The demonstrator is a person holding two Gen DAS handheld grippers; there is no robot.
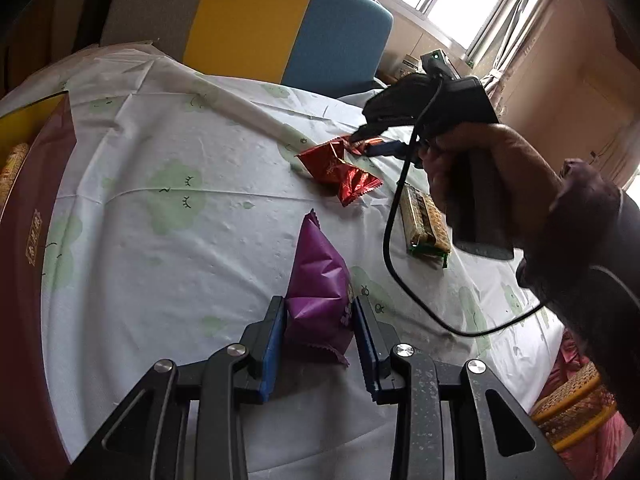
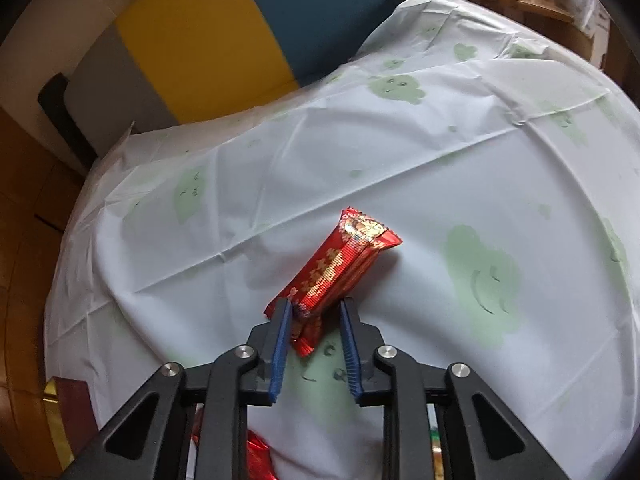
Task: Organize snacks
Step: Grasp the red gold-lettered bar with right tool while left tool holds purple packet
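My left gripper (image 1: 319, 306) is shut on a purple snack packet (image 1: 316, 280) and holds it over the white tablecloth (image 1: 180, 240). My right gripper (image 2: 314, 308) has its blue pads around the near end of a red snack packet (image 2: 340, 268), which tilts up off the cloth; it also shows in the left wrist view (image 1: 384, 146), held by a hand. A second red foil packet (image 1: 340, 168) and a green-edged biscuit pack (image 1: 424, 220) lie on the cloth.
A dark red box (image 1: 36, 216) with a gold interior stands at the table's left edge; its corner shows in the right wrist view (image 2: 68, 400). A yellow, blue and grey cushion (image 1: 280, 28) lies beyond the table. A black cable (image 1: 390, 240) hangs from the right gripper.
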